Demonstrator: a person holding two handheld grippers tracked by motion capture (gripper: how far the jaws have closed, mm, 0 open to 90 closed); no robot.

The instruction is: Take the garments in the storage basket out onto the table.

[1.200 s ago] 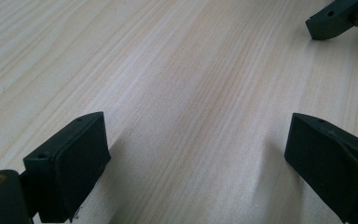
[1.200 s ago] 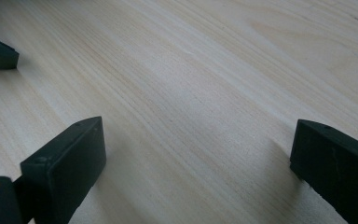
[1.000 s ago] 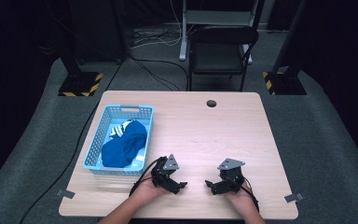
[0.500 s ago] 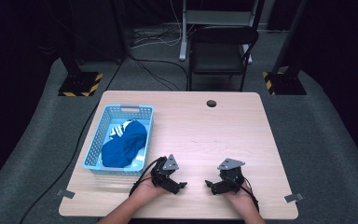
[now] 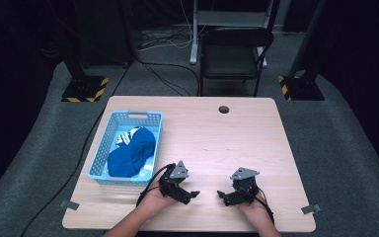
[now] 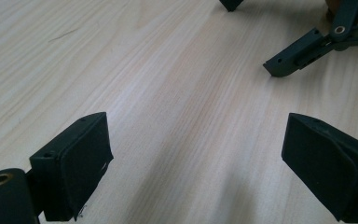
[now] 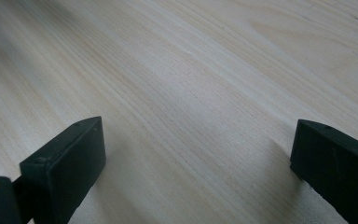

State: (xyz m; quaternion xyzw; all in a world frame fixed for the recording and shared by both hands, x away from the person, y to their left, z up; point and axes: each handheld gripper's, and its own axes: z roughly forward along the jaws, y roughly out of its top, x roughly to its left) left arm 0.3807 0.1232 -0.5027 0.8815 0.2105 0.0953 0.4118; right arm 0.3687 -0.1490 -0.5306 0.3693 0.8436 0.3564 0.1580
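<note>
The wooden table (image 5: 237, 143) carries a light blue basket (image 5: 109, 148) at its left side, and in it lies a bundled blue cloth (image 5: 131, 155) with a striped piece beside it. Both grippers rest low at the near edge, well apart from the basket. The left gripper (image 5: 191, 194) has its jaws spread wide over bare wood; the right gripper (image 5: 221, 194) is likewise spread and empty. To start well, the left one, being nearer, should likely lift, swing over the basket and bite the cloth at its highest fold, clear of the rim.
</note>
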